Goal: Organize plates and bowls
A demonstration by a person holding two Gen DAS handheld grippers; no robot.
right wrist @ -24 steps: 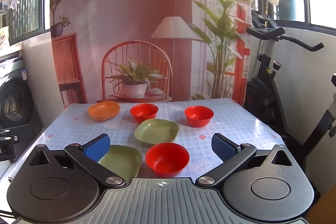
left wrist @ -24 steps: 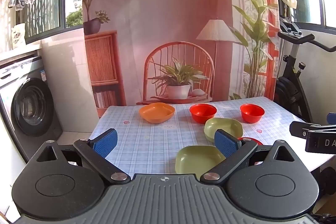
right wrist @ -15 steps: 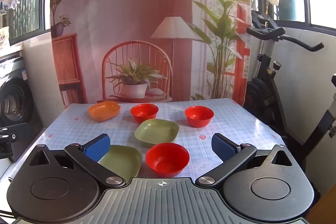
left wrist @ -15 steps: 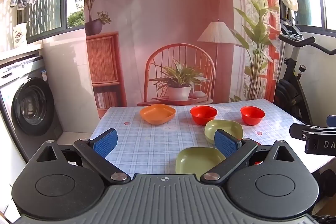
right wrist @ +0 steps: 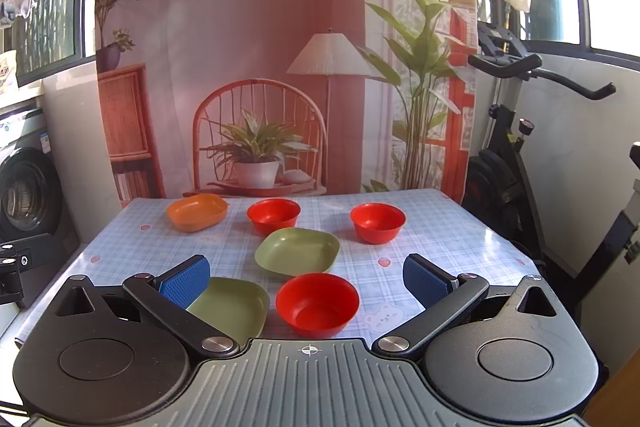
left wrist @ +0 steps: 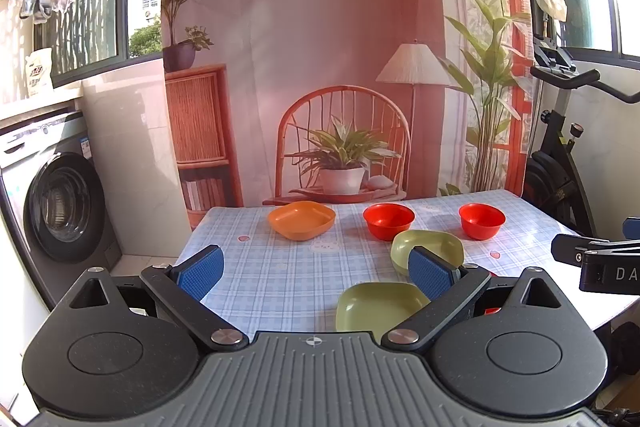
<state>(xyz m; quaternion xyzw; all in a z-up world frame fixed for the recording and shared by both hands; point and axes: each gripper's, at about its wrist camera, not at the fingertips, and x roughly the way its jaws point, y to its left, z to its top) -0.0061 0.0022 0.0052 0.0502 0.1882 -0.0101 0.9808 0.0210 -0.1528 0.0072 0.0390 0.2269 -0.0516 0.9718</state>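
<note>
On the checked table (right wrist: 440, 239) stand an orange plate (right wrist: 197, 211), two green plates (right wrist: 298, 251) (right wrist: 232, 305) and three red bowls (right wrist: 273, 215) (right wrist: 377, 222) (right wrist: 317, 305). My right gripper (right wrist: 306, 277) is open and empty, above the near edge, with the nearest red bowl between its fingers' lines. My left gripper (left wrist: 316, 267) is open and empty at the table's near left; the near green plate (left wrist: 378, 305) lies by its right finger (left wrist: 430, 271). The orange plate (left wrist: 301, 219) and two far red bowls (left wrist: 388, 221) (left wrist: 481, 221) show beyond.
A washing machine (left wrist: 60, 203) stands left of the table. An exercise bike (right wrist: 516, 131) stands to the right. A printed backdrop (right wrist: 256, 67) hangs behind the table's far edge. The right gripper's body (left wrist: 600, 263) shows at the left view's right edge.
The left wrist view has tilted slightly, so the table sits a little lower in frame. The right gripper and all dishes have not moved.
</note>
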